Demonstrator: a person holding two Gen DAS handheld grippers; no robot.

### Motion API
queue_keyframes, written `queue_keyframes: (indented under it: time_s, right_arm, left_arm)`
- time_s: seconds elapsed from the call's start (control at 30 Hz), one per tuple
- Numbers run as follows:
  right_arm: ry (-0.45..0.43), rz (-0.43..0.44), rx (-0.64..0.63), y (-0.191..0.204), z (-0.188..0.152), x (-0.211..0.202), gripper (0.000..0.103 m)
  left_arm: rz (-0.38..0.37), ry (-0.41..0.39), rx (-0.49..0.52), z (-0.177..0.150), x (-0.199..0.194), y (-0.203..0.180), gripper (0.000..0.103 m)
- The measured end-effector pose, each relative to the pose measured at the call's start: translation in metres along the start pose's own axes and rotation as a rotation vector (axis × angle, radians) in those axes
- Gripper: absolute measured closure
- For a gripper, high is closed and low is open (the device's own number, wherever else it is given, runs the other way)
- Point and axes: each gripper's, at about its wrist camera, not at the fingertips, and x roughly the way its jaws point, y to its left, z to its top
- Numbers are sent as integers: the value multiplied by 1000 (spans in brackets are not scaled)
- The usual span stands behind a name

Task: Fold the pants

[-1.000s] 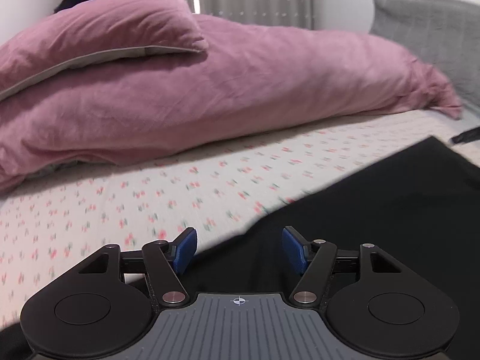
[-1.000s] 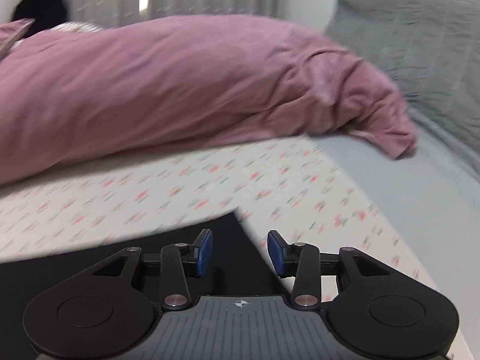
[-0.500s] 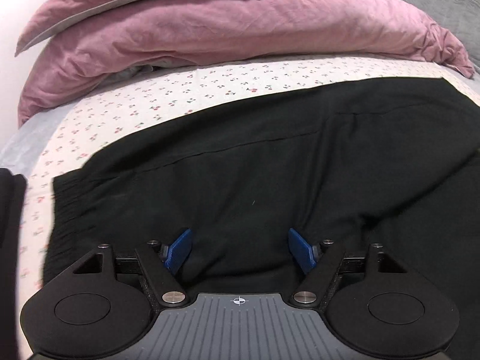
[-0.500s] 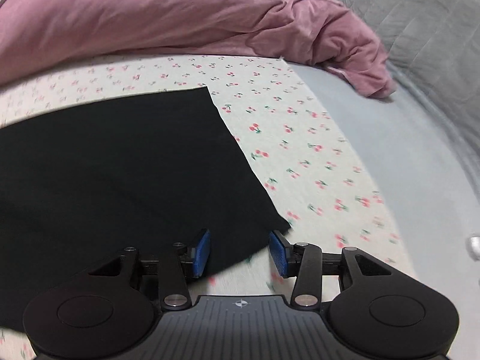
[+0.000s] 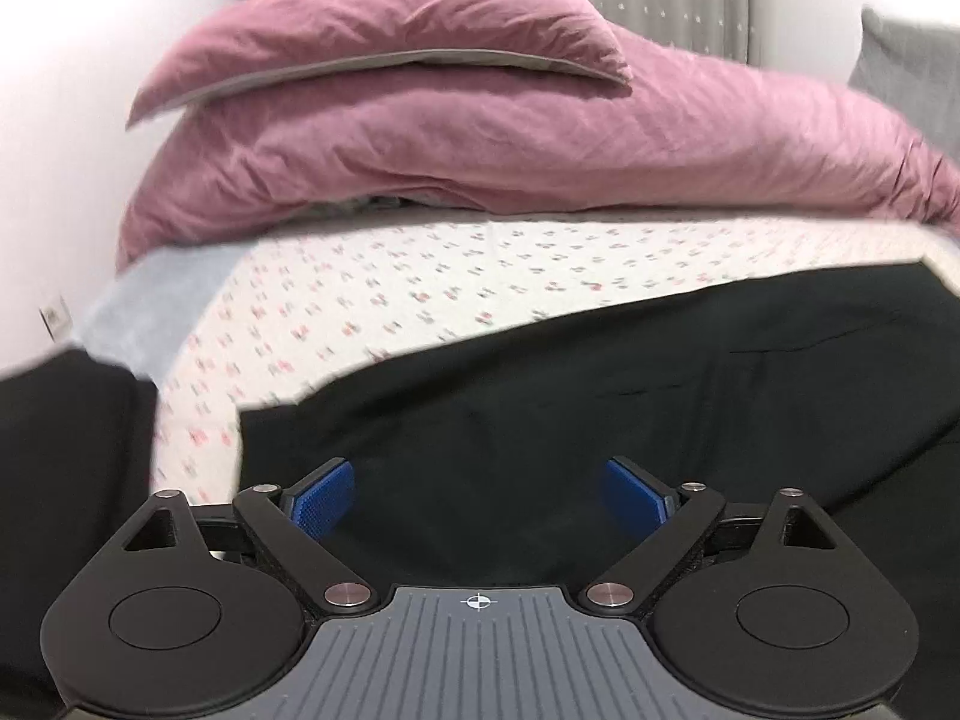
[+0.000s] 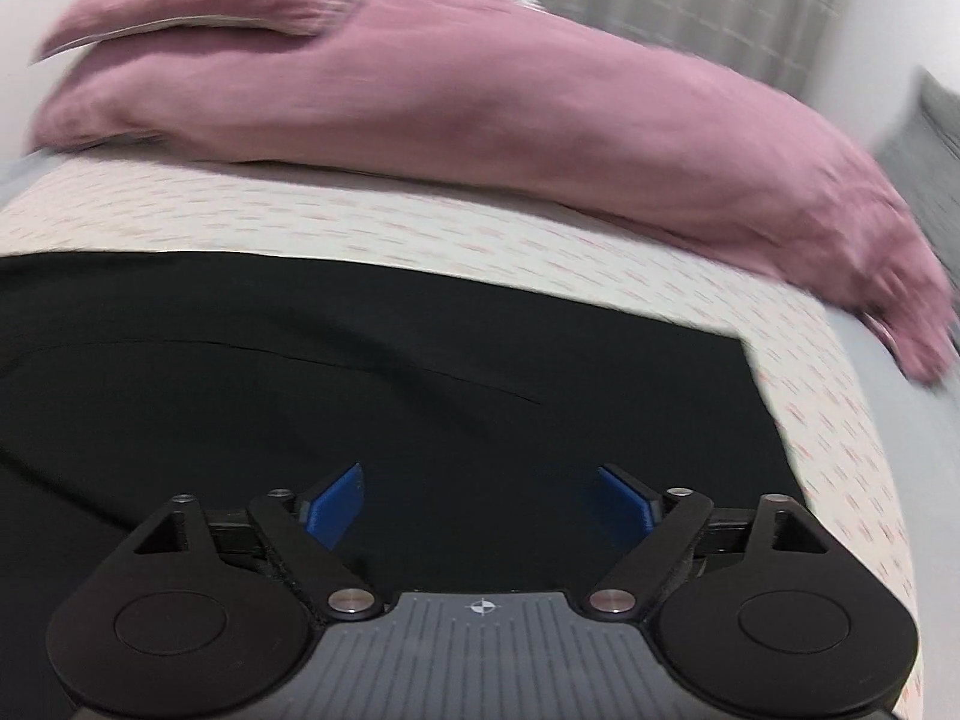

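Note:
Black pants (image 5: pixel 600 396) lie flat across the flower-print bed sheet (image 5: pixel 420 276). In the left wrist view my left gripper (image 5: pixel 478 495) hovers over their left end, close to the fabric's left edge; its jaws are opening wide and nothing sits between the blue pads (image 5: pixel 324 498). The right wrist view, blurred by motion, shows the pants (image 6: pixel 360 372) filling the lower half, their right edge toward the sheet (image 6: pixel 828 420). My right gripper (image 6: pixel 478 501) is above the fabric, jaws opening wide, with nothing pinched between them.
A bulky pink duvet (image 5: pixel 480 138) with a pink pillow (image 5: pixel 384 42) on top lies along the far side of the bed. A grey cushion (image 5: pixel 912 72) stands at the far right. A white wall (image 5: pixel 60 120) is on the left, with dark cloth (image 5: pixel 66 438) beside the bed.
Both grippers have spread their jaws much wider. The left view swung left to the pants' left end; the right view swung from the pants' right corner back over the fabric.

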Motion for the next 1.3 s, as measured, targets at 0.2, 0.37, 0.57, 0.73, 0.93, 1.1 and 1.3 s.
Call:
queue_keyframes:
  time_s: [0.2, 0.37, 0.57, 0.73, 0.93, 1.1, 1.3]
  right_arm:
    - [-63, 175, -111, 64, 29, 1, 15]
    - [-187, 308, -210, 105, 49, 7, 9]
    - [-149, 324, -351, 141, 76, 43, 6]
    - [-67, 410, -319, 153, 94, 69, 6]
    - [-66, 442, -284, 168, 93, 85, 6]
    - [-45, 414, -306, 172, 94, 96, 7]
    - [-48, 379, -283, 165, 94, 93, 7]
  left_arm:
    - [35, 14, 123, 14, 26, 5, 10]
    - [49, 32, 188, 26, 56, 7, 10]
    - [28, 56, 243, 35, 95, 1, 10]
    - [-2, 70, 297, 43, 125, -3, 11]
    - [-17, 94, 368, 49, 157, -2, 21]
    - [-62, 130, 326, 57, 166, 1, 60]
    - [2, 96, 348, 50, 154, -15, 103]
